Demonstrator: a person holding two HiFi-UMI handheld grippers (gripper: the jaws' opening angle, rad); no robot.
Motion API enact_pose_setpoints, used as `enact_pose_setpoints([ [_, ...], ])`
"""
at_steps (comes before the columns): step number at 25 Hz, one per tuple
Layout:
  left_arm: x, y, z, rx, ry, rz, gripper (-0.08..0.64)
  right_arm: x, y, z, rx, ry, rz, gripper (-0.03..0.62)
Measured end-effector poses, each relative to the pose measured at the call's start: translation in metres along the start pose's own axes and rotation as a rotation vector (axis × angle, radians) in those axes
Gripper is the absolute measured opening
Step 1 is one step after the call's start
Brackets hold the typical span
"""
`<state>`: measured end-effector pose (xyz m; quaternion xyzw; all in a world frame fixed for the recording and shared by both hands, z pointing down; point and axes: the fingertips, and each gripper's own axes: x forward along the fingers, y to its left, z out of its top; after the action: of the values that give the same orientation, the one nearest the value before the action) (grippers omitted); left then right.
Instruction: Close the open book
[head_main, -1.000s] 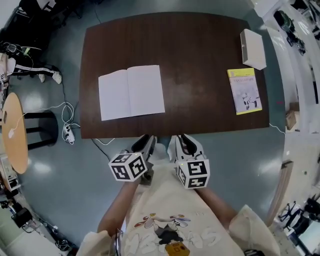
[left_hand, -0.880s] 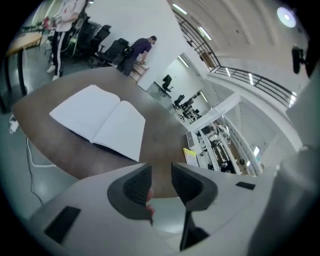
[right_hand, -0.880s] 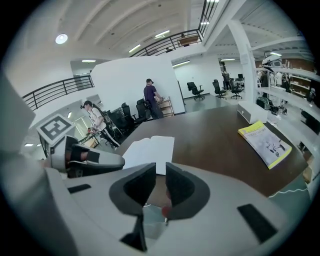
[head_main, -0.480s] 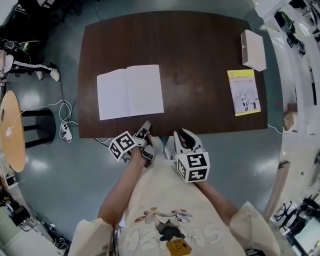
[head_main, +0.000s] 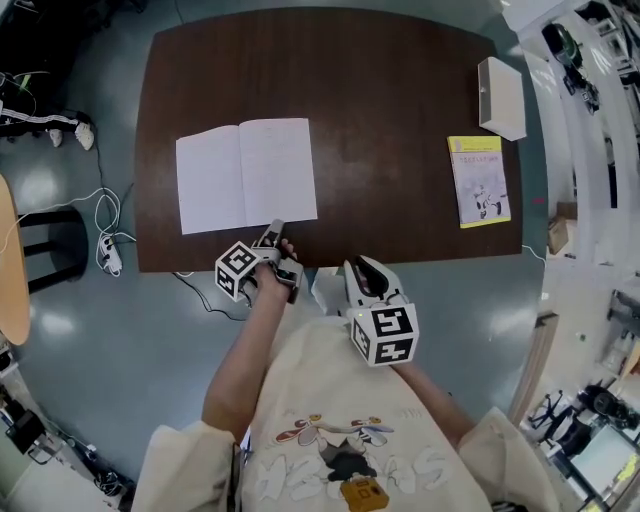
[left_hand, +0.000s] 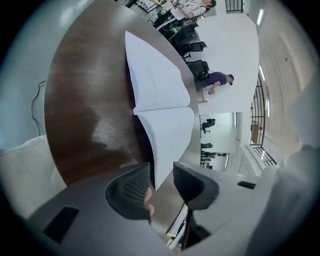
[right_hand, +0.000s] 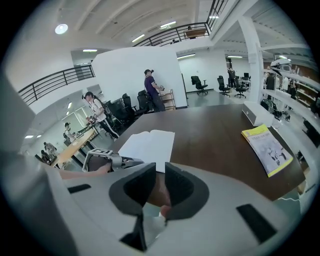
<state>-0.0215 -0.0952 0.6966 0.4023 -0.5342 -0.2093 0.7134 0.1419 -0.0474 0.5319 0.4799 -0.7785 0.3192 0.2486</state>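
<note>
An open book (head_main: 245, 175) with blank white pages lies flat at the left of the dark wooden table (head_main: 400, 100). My left gripper (head_main: 272, 235) reaches over the table's near edge to the book's near right corner. In the left gripper view the picture is rolled on its side. There the book (left_hand: 160, 85) runs toward me, and the corner of its near page sits between the open jaws of the left gripper (left_hand: 161, 182), with no pad pressing it. My right gripper (head_main: 360, 272) hangs off the near edge. Its jaws (right_hand: 160, 182) stand slightly apart around nothing.
A yellow booklet (head_main: 478, 180) and a white box (head_main: 502, 97) lie at the table's right side. A black stool (head_main: 55, 245), floor cables (head_main: 105, 250) and a round wooden table (head_main: 8, 270) stand to the left. People stand beyond the table in the right gripper view.
My left gripper has dropped, rolled over and moved forward from beside the right one to the book's near right corner. The right gripper has stayed put.
</note>
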Motion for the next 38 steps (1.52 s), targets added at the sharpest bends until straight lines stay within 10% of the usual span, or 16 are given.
enact_pose_setpoints([
  [14,0.034,0.002,0.008,-0.057,0.003,-0.046,0.076,-0.006,-0.021,0.005,-0.031,0.008,-0.107,0.012],
  [24,0.006,-0.045,0.011,-0.374,0.074,-0.359,0.058,-0.001,-0.007,0.009,-0.045,-0.01,-0.089,0.011],
  [38,-0.044,-0.068,0.037,-0.475,0.031,-0.52,0.079,0.011,0.037,0.025,-0.138,-0.035,-0.021,0.011],
])
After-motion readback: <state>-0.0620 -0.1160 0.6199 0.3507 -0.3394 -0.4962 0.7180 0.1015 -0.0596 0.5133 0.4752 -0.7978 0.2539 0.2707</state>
